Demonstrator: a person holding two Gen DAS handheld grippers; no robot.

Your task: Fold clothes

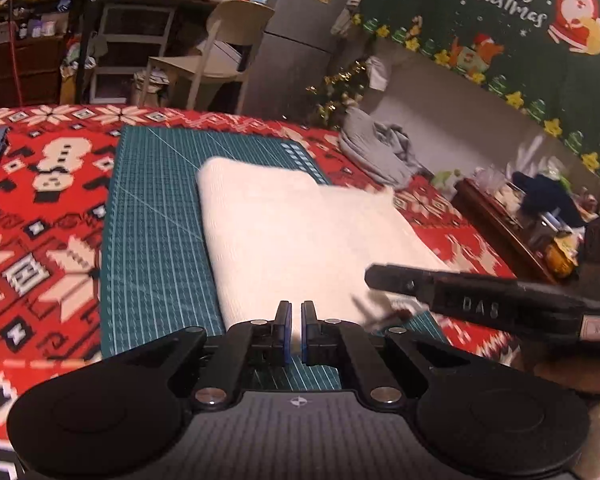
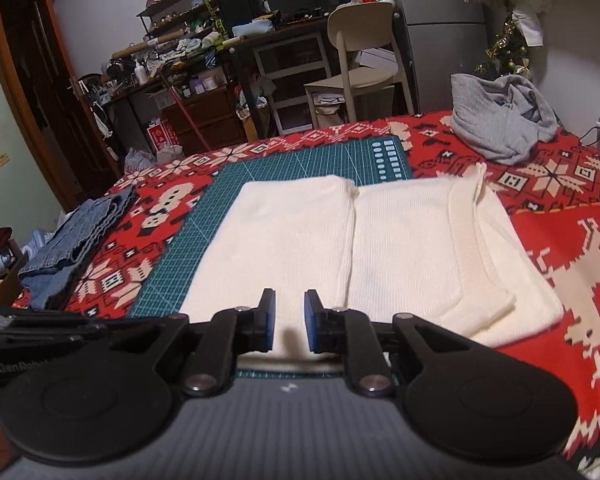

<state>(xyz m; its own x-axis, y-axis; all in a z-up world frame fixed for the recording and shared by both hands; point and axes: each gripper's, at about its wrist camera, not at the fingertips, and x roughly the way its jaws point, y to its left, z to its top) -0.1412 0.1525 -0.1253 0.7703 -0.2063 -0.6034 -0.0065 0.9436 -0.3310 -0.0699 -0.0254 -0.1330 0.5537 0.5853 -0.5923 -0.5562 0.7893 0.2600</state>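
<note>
Nearest us in the left wrist view, our left gripper (image 1: 296, 326) hovers at the near edge of the white garment (image 1: 296, 236), its jaws narrow with only a slit between them and nothing clearly pinched. That garment lies folded on the green cutting mat (image 1: 156, 232), over the red patterned cloth (image 1: 40, 216) on the counter. Our right gripper (image 1: 476, 300) reaches in from the right, blurred; we cannot tell its jaws there.

From the right wrist view, our right gripper (image 2: 290, 320) has its jaws narrowly parted and empty above the white garment's (image 2: 380, 248) near edge. Folded jeans (image 2: 76, 236) sit by the left edge, a grey garment (image 2: 500, 120) at the far right corner.
</note>
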